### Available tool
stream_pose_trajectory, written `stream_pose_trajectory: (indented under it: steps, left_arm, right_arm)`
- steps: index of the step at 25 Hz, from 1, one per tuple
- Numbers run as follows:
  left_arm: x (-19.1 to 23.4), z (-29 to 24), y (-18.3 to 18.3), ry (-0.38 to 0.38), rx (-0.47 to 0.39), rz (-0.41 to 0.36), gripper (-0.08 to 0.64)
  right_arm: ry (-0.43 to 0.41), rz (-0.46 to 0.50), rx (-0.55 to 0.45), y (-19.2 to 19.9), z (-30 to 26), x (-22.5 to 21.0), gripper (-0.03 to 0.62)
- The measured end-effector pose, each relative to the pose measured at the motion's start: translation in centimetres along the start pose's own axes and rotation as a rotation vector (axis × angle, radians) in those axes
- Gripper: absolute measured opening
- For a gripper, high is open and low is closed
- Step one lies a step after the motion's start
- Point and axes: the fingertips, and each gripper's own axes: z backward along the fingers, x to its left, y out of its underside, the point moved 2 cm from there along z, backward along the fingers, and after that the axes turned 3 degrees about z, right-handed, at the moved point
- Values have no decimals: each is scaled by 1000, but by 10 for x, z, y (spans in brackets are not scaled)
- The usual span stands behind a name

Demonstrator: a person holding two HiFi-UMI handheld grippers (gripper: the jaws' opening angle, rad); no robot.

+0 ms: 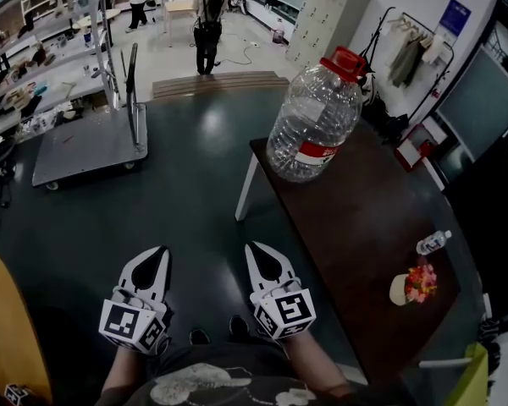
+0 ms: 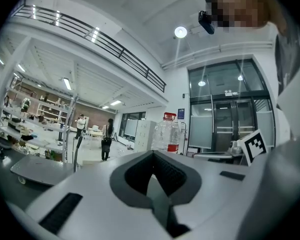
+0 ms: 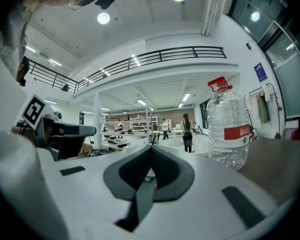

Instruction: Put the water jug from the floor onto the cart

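1. Eyes on the water jug point(image 1: 315, 117): it stands upright on the near-left corner of a dark table point(image 1: 356, 227), clear-walled, with a red cap point(image 1: 347, 61) on top and a red label band round its lower half
2. So the jug is up off the floor and not on the cart point(image 1: 85, 146). That flat grey platform with its upright handle sits on the dark floor well to the left, apart from the table
3. The left gripper point(image 1: 155, 259) is held low, close in to the person's body and well short of the jug. Its jaws are pressed together with nothing between them, and in the left gripper view the jug shows far off beyond the tips
4. The right gripper point(image 1: 261, 259) sits just beside the left one, level, jaws closed right down and empty. In the right gripper view the jug rises off to the right of the tips, out of reach
5. Further along the table a small bottle point(image 1: 433, 243) lies on its side, and a pink flowery object point(image 1: 415, 283) sits nearer the right edge
6. In the distance a person in dark clothes point(image 1: 208, 24) stands on the pale floor, with white lockers point(image 1: 322, 15) off to the right
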Motion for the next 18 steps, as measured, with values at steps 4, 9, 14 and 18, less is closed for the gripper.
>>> stream_pose_trajectory:
  steps: [4, 9, 14, 18]
  left_arm:
    - [0, 4, 5, 18, 16, 7, 8]
    - [6, 5, 6, 69, 42, 2, 8]
    - [13, -6, 7, 120, 55, 15, 8]
    - [14, -23, 14, 145, 83, 12, 8]
  right_arm:
    - [44, -47, -23, -1, 3, -5, -9]
    - [117, -60, -30, -1, 7, -14, -9]
    - [264, 98, -8, -13, 19, -40, -9]
    - [371, 189, 2, -26, 23, -77, -9]
